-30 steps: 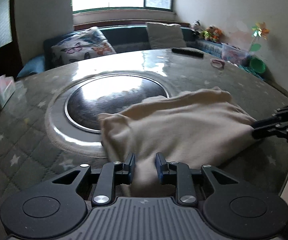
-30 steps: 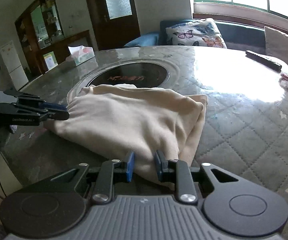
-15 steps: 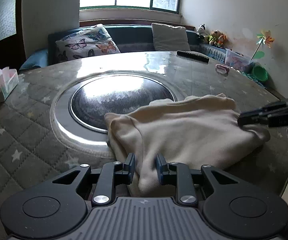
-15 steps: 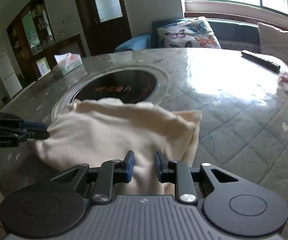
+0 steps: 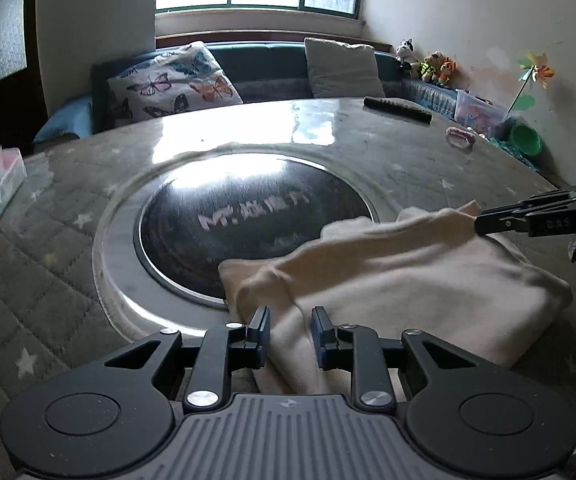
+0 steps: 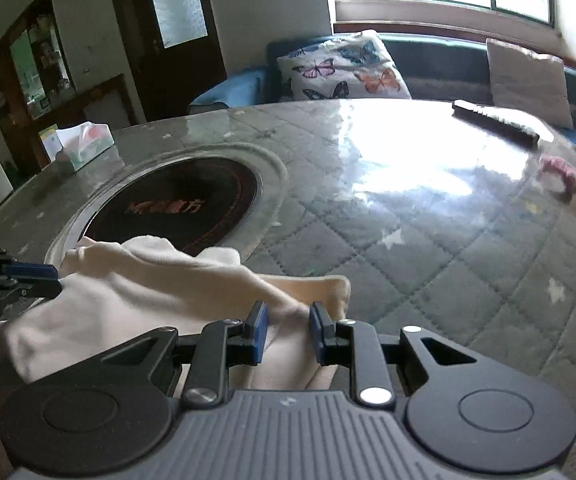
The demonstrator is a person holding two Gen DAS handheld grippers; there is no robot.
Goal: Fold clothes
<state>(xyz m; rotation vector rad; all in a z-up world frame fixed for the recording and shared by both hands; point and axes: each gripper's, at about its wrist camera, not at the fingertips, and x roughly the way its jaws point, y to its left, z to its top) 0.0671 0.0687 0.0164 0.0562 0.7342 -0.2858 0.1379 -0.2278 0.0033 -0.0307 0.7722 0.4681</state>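
Observation:
A cream garment (image 5: 400,276) lies bunched on the near part of the round table, partly over the rim of the dark glass disc (image 5: 248,220). My left gripper (image 5: 290,334) is shut on a fold of its near left edge. My right gripper (image 6: 286,330) is shut on its right edge and holds that edge lifted; the garment (image 6: 136,300) stretches between the two. The right gripper shows at the right in the left wrist view (image 5: 484,224), and the left gripper at the left in the right wrist view (image 6: 54,280).
A tissue box (image 6: 84,146) stands at the table's far left. A black remote (image 5: 398,109) and a pink hair tie (image 5: 460,138) lie at the far right. A sofa with a butterfly pillow (image 5: 172,84) runs behind the table. Toys (image 5: 432,66) line the right wall.
Both grippers have risen and pulled toward me with the garment. Its right edge is lifted higher, and more of the dark disc is uncovered.

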